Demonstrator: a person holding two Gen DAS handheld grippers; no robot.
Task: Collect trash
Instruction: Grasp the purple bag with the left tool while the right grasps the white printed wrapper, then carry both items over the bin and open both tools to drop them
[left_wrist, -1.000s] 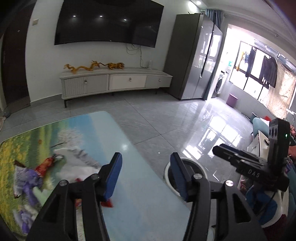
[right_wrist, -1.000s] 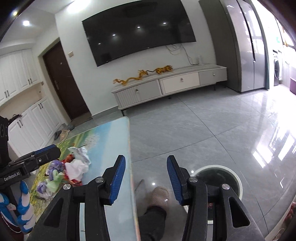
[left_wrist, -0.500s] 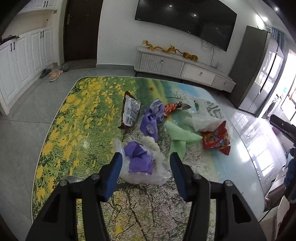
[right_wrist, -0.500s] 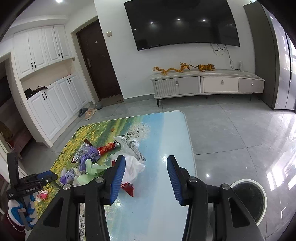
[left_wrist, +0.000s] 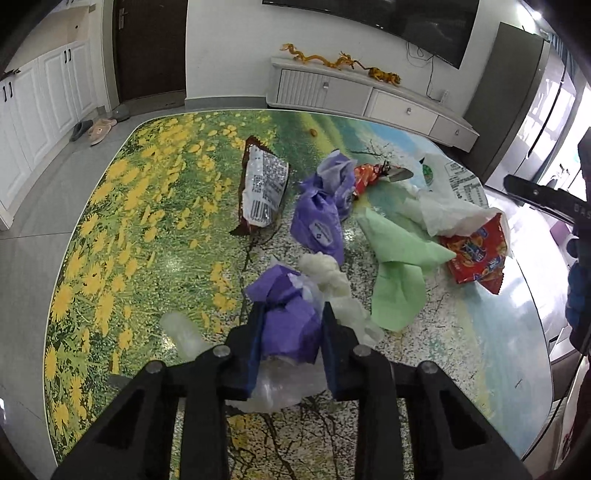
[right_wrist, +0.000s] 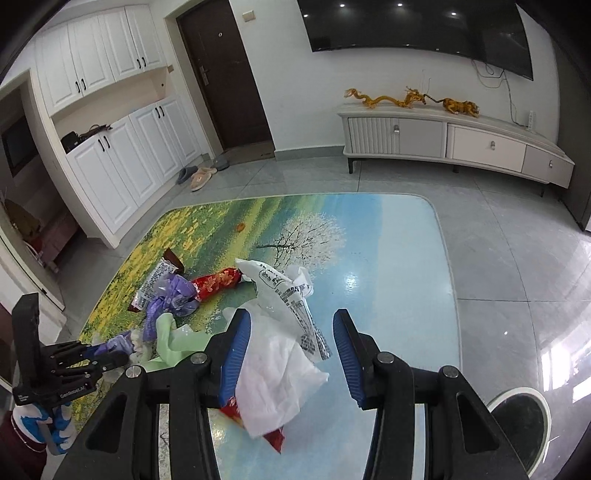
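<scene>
Left tool clamped on crumpled purple plastic wrapper on landscape-print bench; right tool apart over white plastic bag; remaining litter uncollected; round white-rimmed bin beside bench.

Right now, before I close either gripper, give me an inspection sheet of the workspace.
Surface: glossy landscape-print tabletop, trash clustered mid-table.
Job's things: crumpled purple wrapper in clear plastic; second purple wrapper; brown-edged silver snack bag; green plastic sheet; red snack packet; white printed plastic bag; white tissue.
Clutter: small orange scrap.
Grippers: left gripper narrowed around the crumpled purple wrapper; right gripper open over the white tissue.
Cables: wires hang below the wall TV.
Surroundings: round white-rimmed bin on the floor; slippers by the door.
</scene>
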